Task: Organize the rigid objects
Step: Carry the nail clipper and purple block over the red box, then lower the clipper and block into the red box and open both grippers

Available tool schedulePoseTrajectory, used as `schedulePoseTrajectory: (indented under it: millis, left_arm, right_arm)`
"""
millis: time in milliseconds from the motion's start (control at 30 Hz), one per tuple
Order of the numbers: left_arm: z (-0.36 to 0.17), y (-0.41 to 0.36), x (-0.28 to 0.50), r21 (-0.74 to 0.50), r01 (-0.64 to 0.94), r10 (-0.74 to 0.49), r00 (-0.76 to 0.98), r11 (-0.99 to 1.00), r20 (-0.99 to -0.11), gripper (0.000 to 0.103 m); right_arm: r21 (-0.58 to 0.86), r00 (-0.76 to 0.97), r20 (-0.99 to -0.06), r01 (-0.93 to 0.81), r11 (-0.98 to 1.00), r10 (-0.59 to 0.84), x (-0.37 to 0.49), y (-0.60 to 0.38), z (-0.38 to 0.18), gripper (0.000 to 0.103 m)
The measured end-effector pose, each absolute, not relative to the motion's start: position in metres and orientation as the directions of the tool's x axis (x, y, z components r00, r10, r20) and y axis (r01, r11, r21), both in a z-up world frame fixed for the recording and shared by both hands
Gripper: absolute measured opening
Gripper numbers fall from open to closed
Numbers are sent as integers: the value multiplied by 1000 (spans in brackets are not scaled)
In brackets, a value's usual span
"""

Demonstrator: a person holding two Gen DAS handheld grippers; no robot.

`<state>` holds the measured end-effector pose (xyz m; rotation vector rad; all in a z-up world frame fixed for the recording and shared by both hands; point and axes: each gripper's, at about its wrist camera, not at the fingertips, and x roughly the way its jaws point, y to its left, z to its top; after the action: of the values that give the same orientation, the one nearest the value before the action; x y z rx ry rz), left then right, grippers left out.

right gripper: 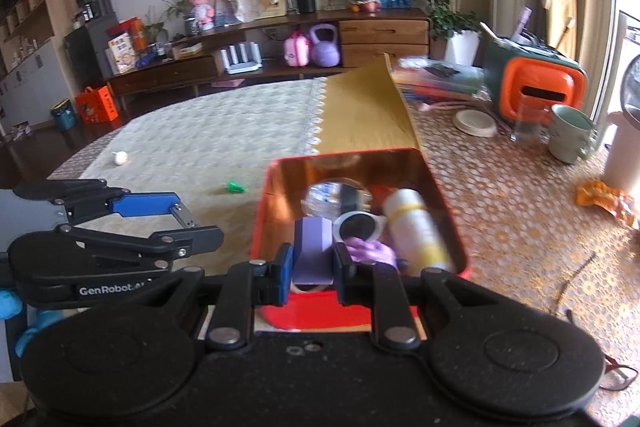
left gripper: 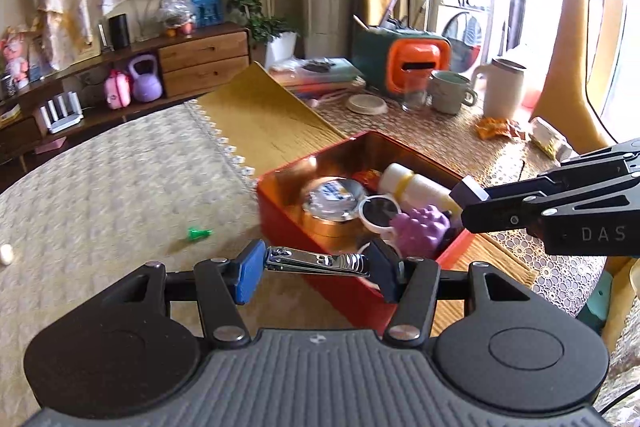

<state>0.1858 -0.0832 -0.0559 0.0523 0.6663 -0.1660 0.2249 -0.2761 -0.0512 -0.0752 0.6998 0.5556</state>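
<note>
Chrome nail clipper crosswise between left claw fingertips.

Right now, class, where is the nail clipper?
In the left wrist view, the nail clipper is clamped crosswise in the left claw, just before the near wall of the red tin.

Open tin sits on the table, right of the tablecloth. In the tin: round can at left, sunglasses just right of it, bottle along the far-right side, knobbly toy at the near-right. Nail clipper lies crosswise between the left gripper fingers, just before the tin's near wall. Right gripper holds a small block over the tin's near end. On the cloth, left of the tin: small peg; farther left, a small ball. Far right behind the tin: mug, glass, pitcher.
</note>
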Motion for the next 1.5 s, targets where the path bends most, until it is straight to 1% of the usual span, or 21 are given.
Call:
schedulePoseTrajectory:
  millis: [200, 333, 667, 1067, 1133, 1400, 1500]
  left_arm:
    - [-68, -98, 211, -7, 188, -147, 741, 982, -655, 56]
    - [-78, -106, 235, 14, 186, -126, 718, 983, -684, 56]
    - [-93, -120, 282, 22, 170, -102, 688, 985, -719, 56]
    - [-109, -127, 299, 26, 171, -94, 656, 985, -748, 56]
    - [-110, -129, 299, 21, 173, -100, 656, 985, -748, 57]
    - [-111, -129, 301, 1, 169, -111, 652, 986, -750, 57]
    - [-110, -129, 300, 3, 172, -111, 651, 985, -751, 57]
  right_arm:
    - [110, 636, -644, -473, 874, 425, 238, -295, -64, 20]
    - [114, 633, -657, -454, 884, 410, 249, -301, -74, 20]
    - [117, 627, -669, -441, 890, 399, 268, -304, -89, 20]
    - [108, 620, -679, -446, 888, 394, 281, -298, -100, 20]
    - [106, 621, -677, -448, 888, 395, 281, -298, -100, 23]
    - [131, 621, -674, -431, 893, 399, 280, -303, -101, 28]
    - [134, 623, -672, -429, 893, 400, 279, -304, -100, 32]
